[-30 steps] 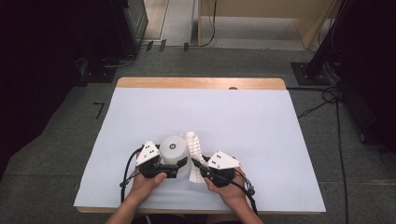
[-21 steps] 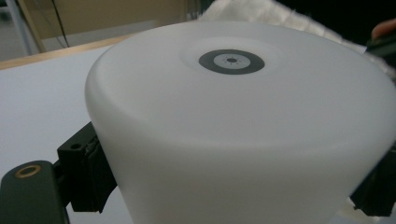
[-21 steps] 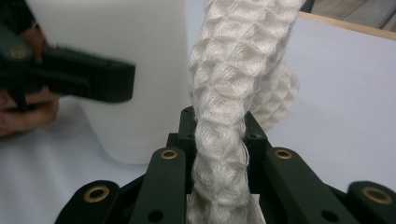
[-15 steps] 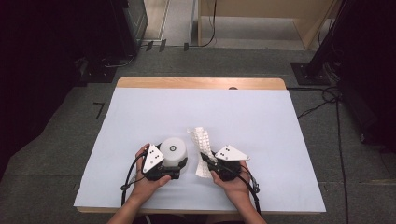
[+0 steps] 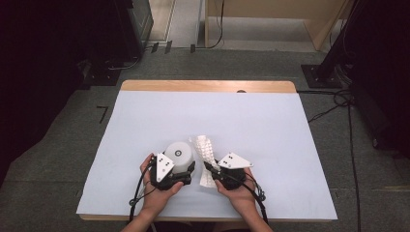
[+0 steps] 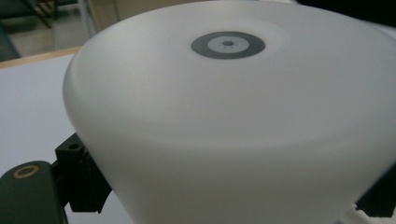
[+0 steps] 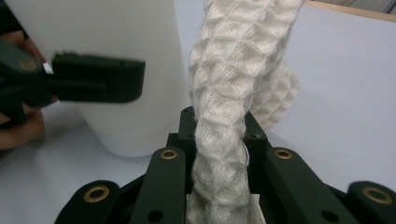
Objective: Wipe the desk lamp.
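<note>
A white upturned cup (image 5: 179,152) with a dark ring on its top stands on the table near the front edge. My left gripper (image 5: 183,167) is shut on the cup (image 6: 224,116), with one black jaw at each side of its wall. Just to the right, a white waffle-weave cloth (image 5: 205,151) rises bunched from my right gripper (image 5: 210,168). That gripper (image 7: 219,158) is shut on the cloth (image 7: 233,70), which stands up between its jaws. In the right gripper view the cup (image 7: 135,42) stands close on the left, touched by a jaw of the left gripper.
A pale blue sheet (image 5: 251,121) covers the table, whose wooden far edge (image 5: 208,86) shows beyond it. Both hands rest at the front edge. Dark equipment and cables (image 5: 338,96) stand on the floor around the table.
Both hands have turned and drawn slightly inward. The left gripper has settled round the cup. The cloth's upper end has shifted a little to the right in the right gripper.
</note>
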### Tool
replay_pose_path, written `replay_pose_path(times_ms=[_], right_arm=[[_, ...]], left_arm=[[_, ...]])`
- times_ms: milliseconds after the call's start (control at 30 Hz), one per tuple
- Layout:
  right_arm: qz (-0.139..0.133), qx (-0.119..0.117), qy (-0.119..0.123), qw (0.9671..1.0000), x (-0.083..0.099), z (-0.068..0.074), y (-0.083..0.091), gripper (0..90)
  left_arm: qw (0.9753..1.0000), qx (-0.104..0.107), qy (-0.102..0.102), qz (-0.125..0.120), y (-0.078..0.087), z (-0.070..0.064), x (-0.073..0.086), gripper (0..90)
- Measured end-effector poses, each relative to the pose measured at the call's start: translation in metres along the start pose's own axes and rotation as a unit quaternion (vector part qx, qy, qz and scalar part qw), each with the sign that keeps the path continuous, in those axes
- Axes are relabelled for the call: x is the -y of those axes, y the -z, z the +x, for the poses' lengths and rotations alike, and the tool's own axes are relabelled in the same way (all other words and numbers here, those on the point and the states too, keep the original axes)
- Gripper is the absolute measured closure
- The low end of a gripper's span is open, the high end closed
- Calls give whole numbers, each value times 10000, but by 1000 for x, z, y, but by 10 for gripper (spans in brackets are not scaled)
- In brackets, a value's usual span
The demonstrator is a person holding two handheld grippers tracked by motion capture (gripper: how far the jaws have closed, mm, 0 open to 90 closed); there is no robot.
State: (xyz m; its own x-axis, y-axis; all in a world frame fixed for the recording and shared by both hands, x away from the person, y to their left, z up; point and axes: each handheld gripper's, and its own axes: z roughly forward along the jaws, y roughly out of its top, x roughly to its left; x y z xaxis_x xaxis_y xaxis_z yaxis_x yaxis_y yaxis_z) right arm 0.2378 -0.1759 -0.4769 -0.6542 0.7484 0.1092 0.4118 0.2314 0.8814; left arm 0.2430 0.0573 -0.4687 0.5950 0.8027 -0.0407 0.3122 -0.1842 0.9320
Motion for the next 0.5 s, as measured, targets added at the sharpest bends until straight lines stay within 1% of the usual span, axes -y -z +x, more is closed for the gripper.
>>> replay_pose_path(times_ms=[33,67,100,133,233,333,367,433,500], right_arm=[[-4,-10,32,10000,0,1,-1,766],[18,-38,46,10000,0,3,-1,766],[28,-52,60,10000,0,4,-2,766],[9,-75,94,9999,0,6,-2,766],[-62,-160,142,9998,-2,10,-1,766],[-177,-221,212,9994,-5,14,2,766],[-218,-200,261,9992,-6,15,4,765],[-292,-116,374,9988,-10,16,8,766],[-439,-2,475,9979,-15,17,14,766]], left_arm=[[9989,398,223,-135,3,7,-4,81],[9973,629,339,-186,4,12,-6,82],[9949,873,455,-235,6,16,-8,82],[9926,1066,514,-266,8,20,-11,82],[9908,1196,562,-278,9,23,-12,82],[9899,1307,541,-121,5,22,-10,83],[9894,1375,473,-18,3,20,-8,83],[9892,1423,345,94,0,15,-6,83],[9891,1442,234,172,-3,11,-6,83]])
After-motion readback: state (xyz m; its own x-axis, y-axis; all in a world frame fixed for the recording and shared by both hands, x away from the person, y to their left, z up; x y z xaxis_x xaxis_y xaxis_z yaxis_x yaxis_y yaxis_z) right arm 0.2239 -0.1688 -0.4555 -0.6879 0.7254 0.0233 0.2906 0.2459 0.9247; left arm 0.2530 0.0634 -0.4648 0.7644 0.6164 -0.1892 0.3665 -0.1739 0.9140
